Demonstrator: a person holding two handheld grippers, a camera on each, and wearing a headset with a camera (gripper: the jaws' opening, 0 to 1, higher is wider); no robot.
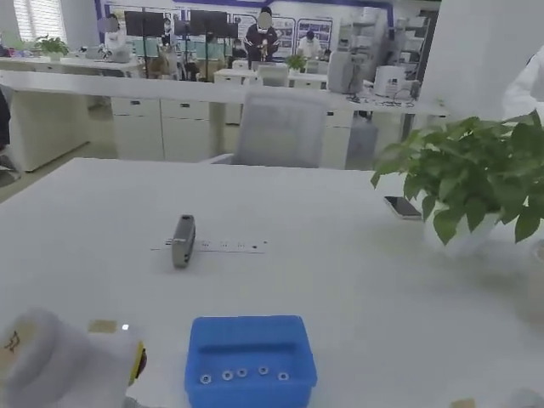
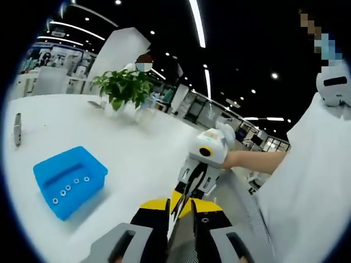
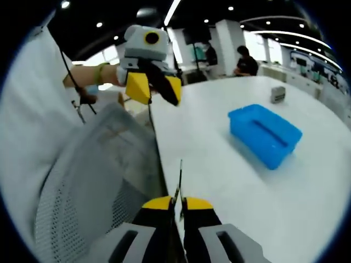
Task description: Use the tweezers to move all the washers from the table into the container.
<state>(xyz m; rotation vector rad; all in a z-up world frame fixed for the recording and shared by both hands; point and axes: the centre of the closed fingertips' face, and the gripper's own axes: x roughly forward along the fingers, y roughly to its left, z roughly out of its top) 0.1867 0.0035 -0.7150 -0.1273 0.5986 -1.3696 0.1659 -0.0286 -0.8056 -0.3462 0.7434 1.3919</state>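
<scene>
Left gripper (image 2: pixel 179 204) hanging by the desk's near edge, jaws sitting close together, touching or not I cannot tell, blue container (image 1: pixel 251 340) sitting at the near edge, five washers (image 1: pixel 242 372) lying in a row inside it, right gripper (image 3: pixel 178 201) clamping thin tweezers (image 3: pixel 180 175) by that edge.

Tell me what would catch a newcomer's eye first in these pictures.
The bright blue container near the front edge of the white table, with five washers lined up inside. Next, the leafy potted plant on the table's right side, and a small grey object lying alone at mid-table.
</scene>
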